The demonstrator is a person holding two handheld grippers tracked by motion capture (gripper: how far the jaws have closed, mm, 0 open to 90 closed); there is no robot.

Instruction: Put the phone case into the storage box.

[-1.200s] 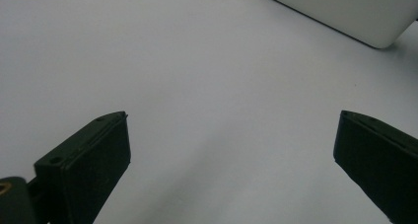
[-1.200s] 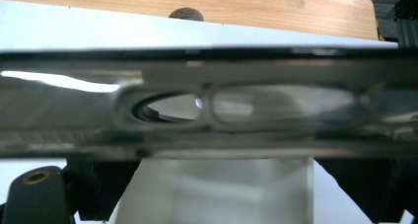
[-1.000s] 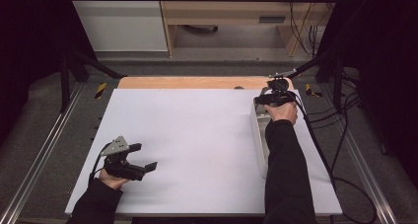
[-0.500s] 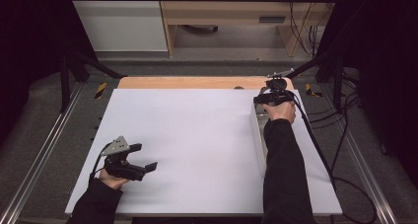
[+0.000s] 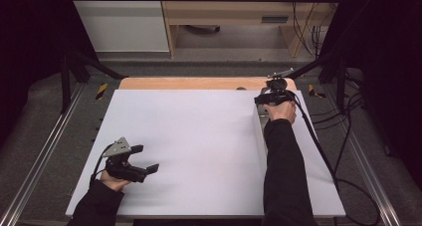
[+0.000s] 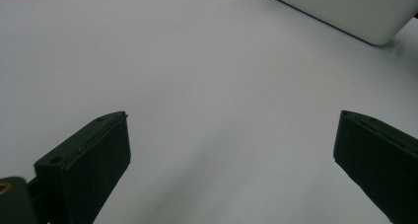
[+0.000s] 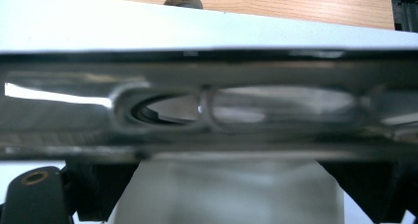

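In the high view, a large white rectangular board (image 5: 199, 146) covers a light wooden tabletop (image 5: 199, 83), whose bare strip shows beyond the board's far edge. A long, narrow white tray with a shiny metal inside (image 5: 260, 136) lies lengthwise on the board toward its right edge. The black left gripper (image 5: 147, 159), topped by a grey three-cornered plate, rests low over the board's near left corner, well apart from the tray, held by a hand in a dark sleeve; its jaws stand spread with bare board between them. The black right gripper (image 5: 264, 100) sits at the tray's far end, its cable trailing back along the board's right edge; the dark-sleeved forearm lies over the tray and hides most of it.

In the left gripper view, the two black jaws stand wide apart over plain white board, and a rounded white corner of the tray (image 6: 355, 12) lies far ahead at upper right.

In the right gripper view, the tray's reflective metal wall (image 7: 207, 110) spans the frame right in front of the camera, with the wooden tabletop beyond the board. Whether this gripper's jaws are apart or closed cannot be told.
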